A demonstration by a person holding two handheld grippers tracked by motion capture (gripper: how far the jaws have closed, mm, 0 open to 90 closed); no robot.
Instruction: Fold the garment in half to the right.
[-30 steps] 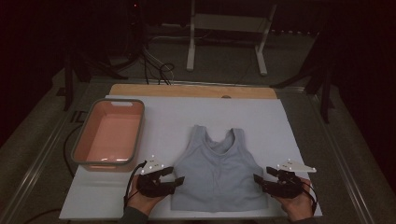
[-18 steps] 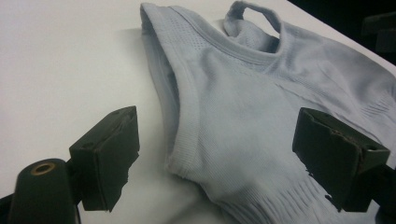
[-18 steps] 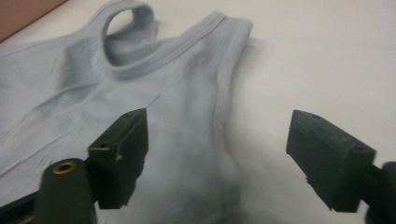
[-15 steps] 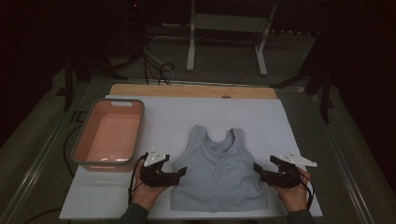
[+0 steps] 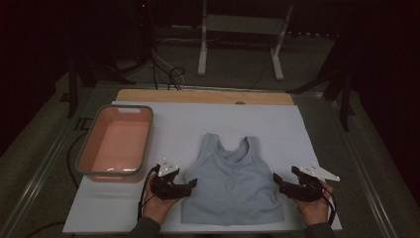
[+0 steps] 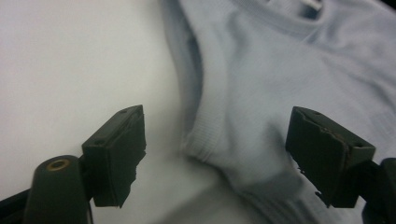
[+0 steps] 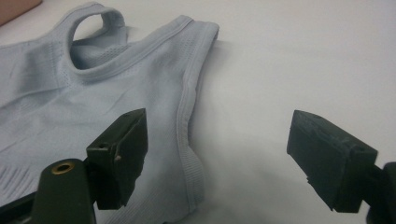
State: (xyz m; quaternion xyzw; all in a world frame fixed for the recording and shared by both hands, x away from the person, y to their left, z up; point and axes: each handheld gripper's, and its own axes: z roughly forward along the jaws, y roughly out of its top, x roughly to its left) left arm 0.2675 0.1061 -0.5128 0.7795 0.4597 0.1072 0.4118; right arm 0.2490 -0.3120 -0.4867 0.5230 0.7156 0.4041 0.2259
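A light blue sleeveless top (image 5: pixel 230 183) lies flat on the white mat, neck away from the person. My left gripper (image 5: pixel 190 186) rests at its left side, open. Its jaws have just been closing a little, with the top's (image 6: pixel 280 70) armhole edge lying loose between them (image 6: pixel 215 154). My right gripper (image 5: pixel 277 181) sits at the top's right side, open, its jaws having just been opening. The right side seam of the top (image 7: pixel 93 93) lies between them (image 7: pixel 217 154), close to the left jaw and not pinched.
A pink tub with a grey rim (image 5: pixel 84 148) stands at the mat's left. The white mat (image 5: pixel 297 134) ends in a wooden strip (image 5: pixel 203 95) at the far edge. Behind the table are a metal stand (image 5: pixel 237 29) and floor cables (image 5: pixel 168 69).
The left gripper has shifted slightly up along the top's left side. Both grippers' jaws stand wider than a second ago. The right hand has barely moved.
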